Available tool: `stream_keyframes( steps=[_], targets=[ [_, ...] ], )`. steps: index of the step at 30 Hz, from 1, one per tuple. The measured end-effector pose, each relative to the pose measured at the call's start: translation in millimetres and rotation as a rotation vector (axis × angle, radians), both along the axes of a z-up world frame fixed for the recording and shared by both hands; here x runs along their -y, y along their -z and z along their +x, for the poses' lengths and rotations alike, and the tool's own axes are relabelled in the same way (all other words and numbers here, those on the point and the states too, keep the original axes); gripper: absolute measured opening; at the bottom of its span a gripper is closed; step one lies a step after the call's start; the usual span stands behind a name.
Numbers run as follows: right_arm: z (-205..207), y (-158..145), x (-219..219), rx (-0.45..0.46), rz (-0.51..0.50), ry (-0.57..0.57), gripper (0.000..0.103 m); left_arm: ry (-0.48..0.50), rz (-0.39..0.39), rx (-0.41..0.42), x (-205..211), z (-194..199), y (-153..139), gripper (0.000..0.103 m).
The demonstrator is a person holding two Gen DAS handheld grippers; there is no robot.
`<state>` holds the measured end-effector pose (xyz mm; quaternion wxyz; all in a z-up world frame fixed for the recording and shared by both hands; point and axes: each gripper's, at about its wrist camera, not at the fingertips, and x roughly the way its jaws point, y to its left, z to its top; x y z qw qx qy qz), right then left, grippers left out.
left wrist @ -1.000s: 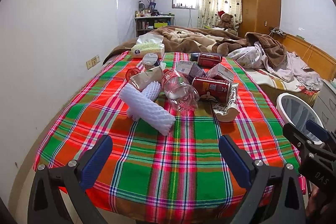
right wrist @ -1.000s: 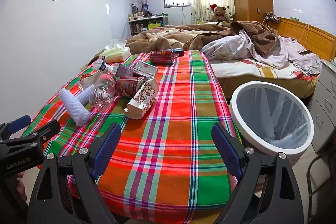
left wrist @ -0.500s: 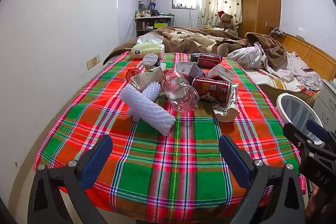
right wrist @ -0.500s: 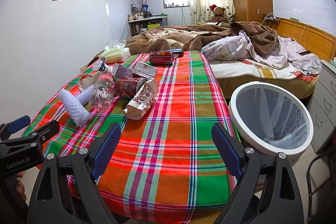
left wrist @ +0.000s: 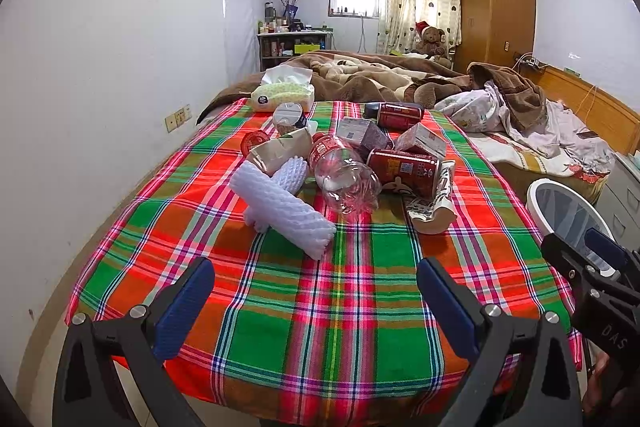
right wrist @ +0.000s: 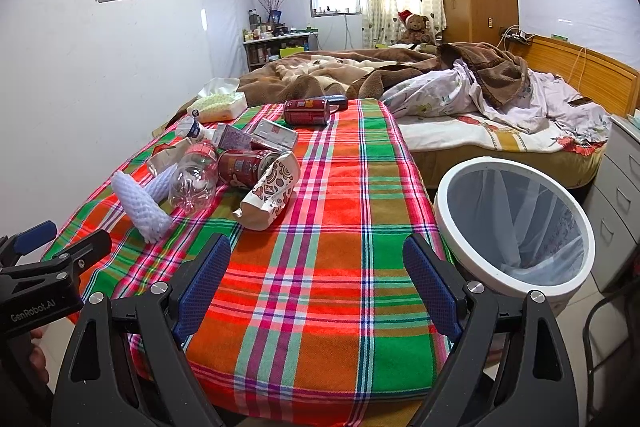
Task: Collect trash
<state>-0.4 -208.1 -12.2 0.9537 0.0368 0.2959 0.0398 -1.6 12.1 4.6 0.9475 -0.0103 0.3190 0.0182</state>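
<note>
Nothing has moved since the earlier frames: both grippers hold the same pose at the near edge of the plaid tablecloth. Left gripper and right gripper are both spread wide and empty. Task looks unstarted. Beside the cloth's right edge, the white bin holds only its liner. Mid-cloth, the pile is untouched: foam net sleeve, paper cup, plastic bottle, red can, cartons behind. At the cloth's far end, a second red can.
</note>
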Motion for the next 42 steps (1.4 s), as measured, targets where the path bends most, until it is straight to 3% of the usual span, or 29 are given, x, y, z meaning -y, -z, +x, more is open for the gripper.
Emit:
stream_keyframes(
  steps=[21, 32, 34, 38, 40, 42],
  targets=[
    [13.1, 3.1, -2.3, -0.018, -0.001, 0.002, 0.090, -0.014, -0.025, -0.029, -12.4, 12.1, 3.4, 0.102],
    [63.1, 13.9, -20.1, -0.061, 0.025, -0.023, 0.090, -0.065, -0.201, -0.135, -52.1, 72.5, 28.7, 0.102],
    [73.8, 18.1, -25.4, -0.077, 0.023, -0.026, 0.090, -0.082, -0.224, -0.164, -57.9, 83.9, 33.9, 0.096],
    [90.5, 25.6, -30.1, -0.117, 0.051, -0.030, 0.089, -0.096, -0.245, -0.182, -61.5, 102.9, 41.0, 0.095],
    [95.1, 27.2, -32.2, -0.122, 0.062, -0.033, 0.085, -0.102, -0.270, -0.199, -63.5, 110.1, 45.3, 0.085],
    [100.6, 30.2, -34.9, -0.130, 0.059, -0.023, 0.085, -0.098, -0.288, -0.211, -63.5, 117.0, 48.1, 0.085]
  ],
)
